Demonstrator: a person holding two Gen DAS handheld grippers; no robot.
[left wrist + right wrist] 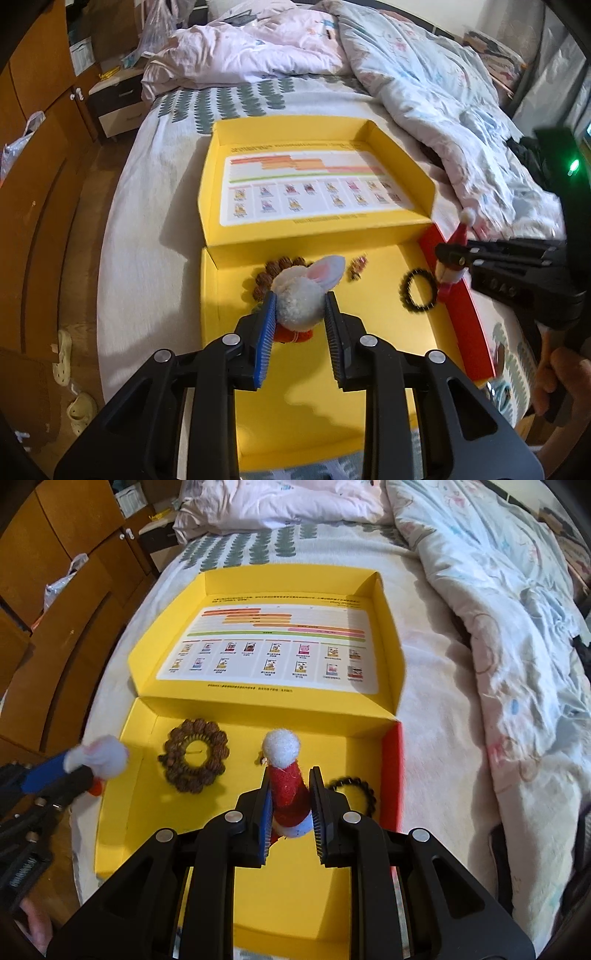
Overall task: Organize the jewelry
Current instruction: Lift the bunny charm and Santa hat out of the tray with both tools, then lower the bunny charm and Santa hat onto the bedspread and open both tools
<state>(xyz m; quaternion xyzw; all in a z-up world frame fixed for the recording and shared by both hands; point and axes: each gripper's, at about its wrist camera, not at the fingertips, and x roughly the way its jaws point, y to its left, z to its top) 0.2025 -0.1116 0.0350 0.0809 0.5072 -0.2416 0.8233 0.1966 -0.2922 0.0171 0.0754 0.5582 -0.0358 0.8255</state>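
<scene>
My left gripper [301,308] is shut on a grey plush rabbit charm [301,295] with pink ears, held over the left part of the open yellow box [332,402]. My right gripper [290,801] is shut on a red Santa-hat charm [286,775] with a white pom-pom, held over the box's right part. On the box floor lie a brown bead bracelet [194,758], a black bead bracelet [356,788] and a small gold trinket [357,268]. The rabbit [99,757] shows blurred at the left of the right wrist view. The hat [456,254] shows at the right of the left wrist view.
The box lid [273,642] lies open flat behind, with a printed chart inside. The box sits on a bed with a rumpled quilt [498,602] to the right. Wooden wardrobes [55,572] stand at the left, slippers [64,354] on the floor.
</scene>
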